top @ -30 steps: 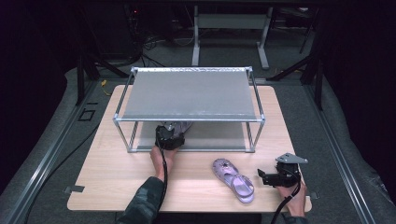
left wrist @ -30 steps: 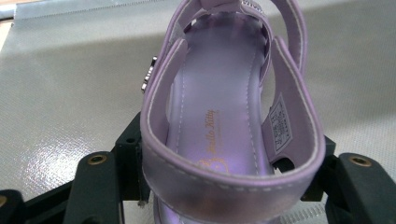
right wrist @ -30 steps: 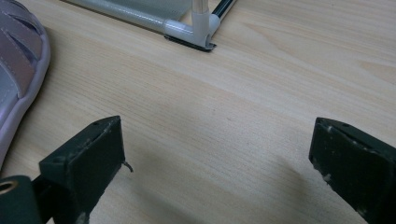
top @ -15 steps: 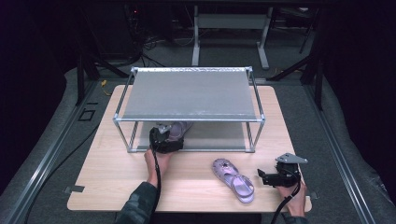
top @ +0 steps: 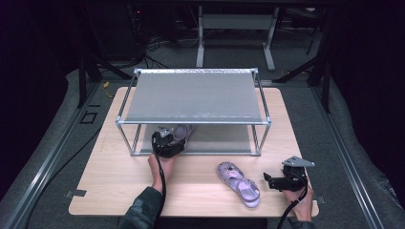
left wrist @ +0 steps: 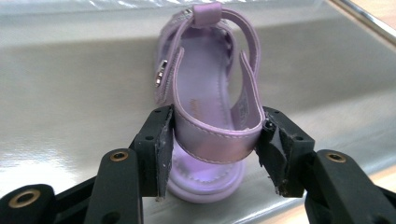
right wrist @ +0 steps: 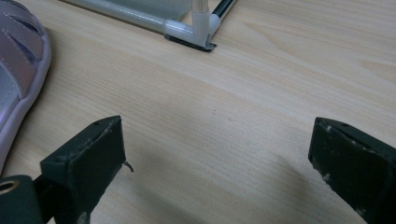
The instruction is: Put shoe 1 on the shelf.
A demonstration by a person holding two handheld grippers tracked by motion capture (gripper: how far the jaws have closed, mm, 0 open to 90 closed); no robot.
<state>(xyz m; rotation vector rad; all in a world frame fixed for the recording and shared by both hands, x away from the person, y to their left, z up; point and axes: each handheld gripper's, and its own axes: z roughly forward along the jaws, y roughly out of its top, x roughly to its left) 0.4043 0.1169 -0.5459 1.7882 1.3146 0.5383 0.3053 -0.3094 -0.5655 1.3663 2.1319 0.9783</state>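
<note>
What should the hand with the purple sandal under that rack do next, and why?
Probably open the left gripper and draw back: the sandal it clamps by the heel strap already sits on the rack's lower shelf. The second sandal lies on the table near the open right gripper.

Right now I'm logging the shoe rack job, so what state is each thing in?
left gripper: shut on the heel strap of the first sandal.
first sandal: on the rack's lower shelf, strap fastened.
second sandal: flat on the table, untouched.
right gripper: open, nothing between its jaws.
rack: upright, top shelf bare.
table: holds the rack.
</note>
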